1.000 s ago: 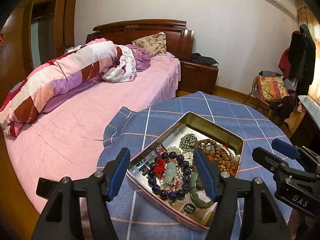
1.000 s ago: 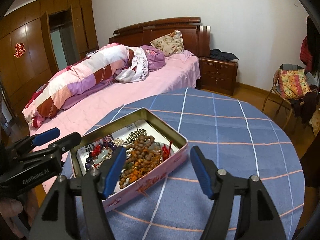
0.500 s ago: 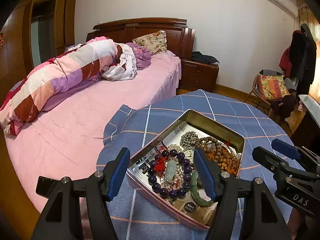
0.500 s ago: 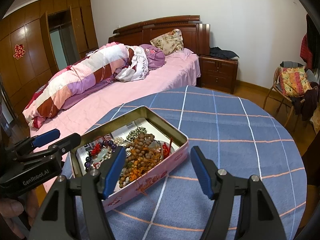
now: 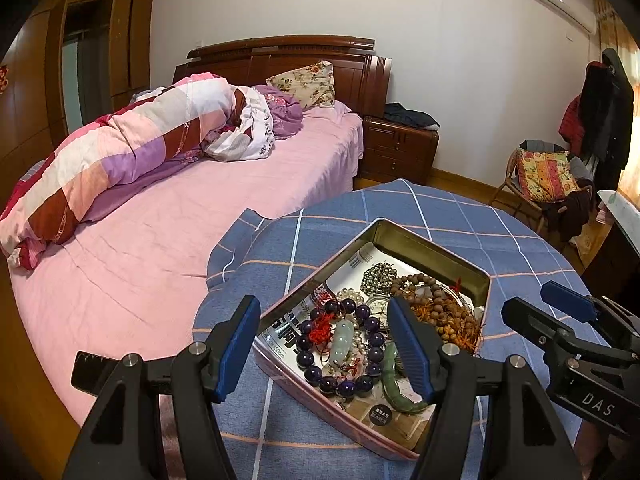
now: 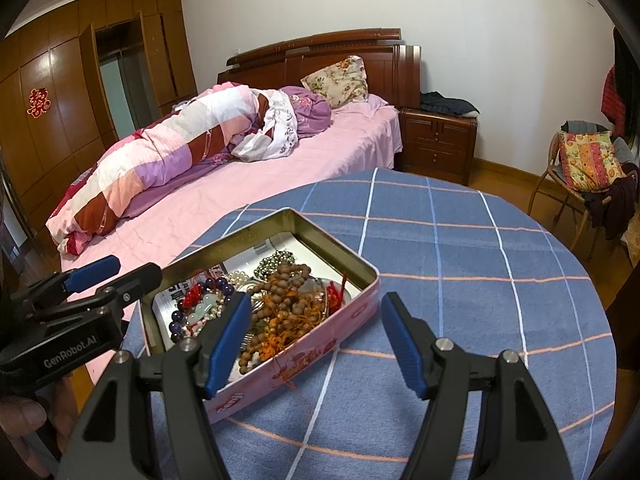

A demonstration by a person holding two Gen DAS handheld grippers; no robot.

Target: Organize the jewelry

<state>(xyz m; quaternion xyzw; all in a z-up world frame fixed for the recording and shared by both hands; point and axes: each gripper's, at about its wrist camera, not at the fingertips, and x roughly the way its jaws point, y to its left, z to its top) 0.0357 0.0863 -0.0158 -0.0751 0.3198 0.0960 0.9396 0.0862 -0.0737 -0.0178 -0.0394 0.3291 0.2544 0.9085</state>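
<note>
A pink metal tin (image 5: 280,376) (image 6: 320,344) sits open on the blue checked tablecloth (image 6: 460,248). It holds a heap of jewelry: a dark purple bead bracelet (image 5: 362,314) with a pale jade pendant (image 5: 340,340), a green jade bangle (image 5: 394,388), brown wooden beads (image 5: 444,312) (image 6: 288,292) and a silvery bead cluster (image 5: 378,276). My left gripper (image 5: 326,344) is open and empty, just above the tin's near left corner. My right gripper (image 6: 316,340) is open and empty, at the tin's near right side.
The round table (image 5: 500,240) stands beside a bed with pink sheets (image 5: 160,240) and a striped quilt (image 5: 120,152). A wooden nightstand (image 6: 440,148) stands behind. A chair with cushions and clothes (image 6: 588,168) is at the right.
Both grippers have drifted slightly toward the tin. Their jaws stay open, and nothing in the tin has moved.
</note>
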